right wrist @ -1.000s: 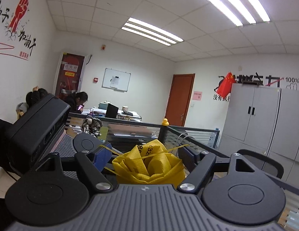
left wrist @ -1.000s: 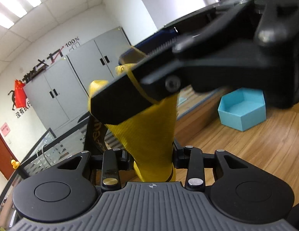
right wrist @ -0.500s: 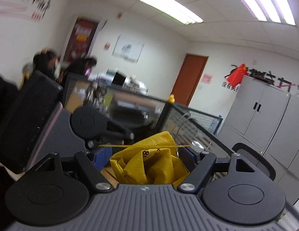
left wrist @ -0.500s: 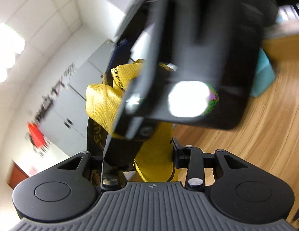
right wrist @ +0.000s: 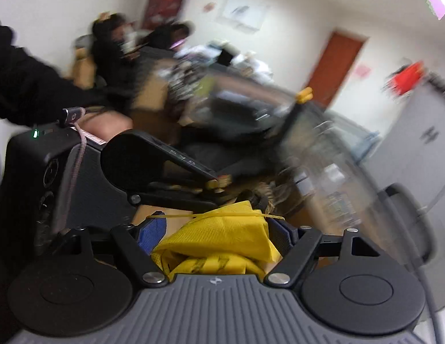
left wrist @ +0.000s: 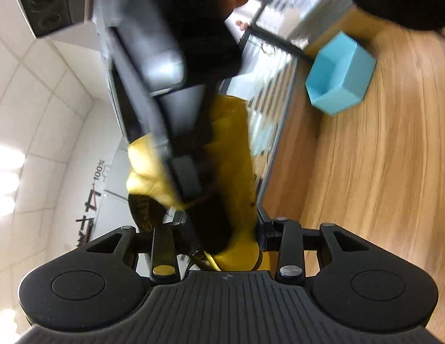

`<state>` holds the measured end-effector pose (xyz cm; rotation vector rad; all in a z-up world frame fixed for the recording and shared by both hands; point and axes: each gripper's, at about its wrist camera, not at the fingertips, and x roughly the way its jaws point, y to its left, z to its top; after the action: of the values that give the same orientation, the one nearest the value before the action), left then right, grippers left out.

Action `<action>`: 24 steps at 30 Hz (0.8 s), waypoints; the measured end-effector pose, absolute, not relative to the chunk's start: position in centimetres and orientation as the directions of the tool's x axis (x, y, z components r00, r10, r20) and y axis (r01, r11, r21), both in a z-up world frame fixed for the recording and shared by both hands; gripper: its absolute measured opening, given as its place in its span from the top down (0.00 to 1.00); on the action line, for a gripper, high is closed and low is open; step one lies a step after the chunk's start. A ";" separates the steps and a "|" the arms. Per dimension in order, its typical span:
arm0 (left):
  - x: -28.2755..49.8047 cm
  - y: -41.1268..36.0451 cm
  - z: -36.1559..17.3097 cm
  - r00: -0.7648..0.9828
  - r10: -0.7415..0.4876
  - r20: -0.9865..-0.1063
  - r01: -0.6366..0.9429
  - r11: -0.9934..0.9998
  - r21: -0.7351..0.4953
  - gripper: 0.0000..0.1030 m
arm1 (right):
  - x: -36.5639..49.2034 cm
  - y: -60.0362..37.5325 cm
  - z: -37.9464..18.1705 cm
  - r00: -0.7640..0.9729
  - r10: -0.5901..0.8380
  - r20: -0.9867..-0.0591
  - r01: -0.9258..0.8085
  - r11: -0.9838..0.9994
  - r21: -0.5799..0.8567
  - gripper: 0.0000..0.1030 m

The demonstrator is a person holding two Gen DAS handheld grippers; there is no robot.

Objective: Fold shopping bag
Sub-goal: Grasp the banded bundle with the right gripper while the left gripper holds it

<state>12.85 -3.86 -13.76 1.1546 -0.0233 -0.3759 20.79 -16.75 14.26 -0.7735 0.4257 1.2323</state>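
Your left gripper (left wrist: 222, 223) and right gripper (right wrist: 219, 229) both clamp the bunched yellow shopping bag (right wrist: 222, 240) — left narrow, right wide — it runs lengthwise between them, equally near.

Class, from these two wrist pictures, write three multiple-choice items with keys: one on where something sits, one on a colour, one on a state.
1. Where does the hexagonal box sit?
A. On the wooden tabletop
B. On a chair
C. Inside the bag

2. What colour is the shopping bag?
A. Red
B. Yellow
C. Green

3. How is the bag at this moment?
A. Spread flat on the table
B. Hanging on a hook
C. Bunched between the right tongs

Key: 1 A, the blue box rests on the wood grain; 2 B, yellow fabric shows in both views; 3 C, crumpled folds fill the gap between the fingers.
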 end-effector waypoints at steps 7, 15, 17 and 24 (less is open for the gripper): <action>12.6 -2.7 -14.1 0.895 -0.405 -0.188 0.352 0.379 0.856 0.62 | 22.2 -15.2 14.4 0.197 0.532 -0.824 -0.971 -0.010 -0.238 0.14; 13.2 -1.5 -14.9 0.842 -0.467 -0.271 0.439 0.300 0.847 0.62 | 19.8 -13.0 14.2 0.274 0.447 -0.851 -0.919 -0.137 -0.369 0.14; 12.9 -3.3 -14.2 0.823 -0.493 -0.282 0.442 0.244 0.863 0.62 | 19.3 -12.5 13.7 0.268 0.408 -0.872 -0.917 -0.168 -0.361 0.14; 11.9 -4.0 -13.6 0.797 -0.528 -0.293 0.443 0.180 0.878 0.61 | 18.3 -10.3 13.5 0.280 0.248 -0.927 -0.891 -0.293 -0.347 0.14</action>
<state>11.90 -3.97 -13.63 1.2085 -0.0830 -0.6866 18.28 -10.29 13.54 -1.4294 0.6407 1.2806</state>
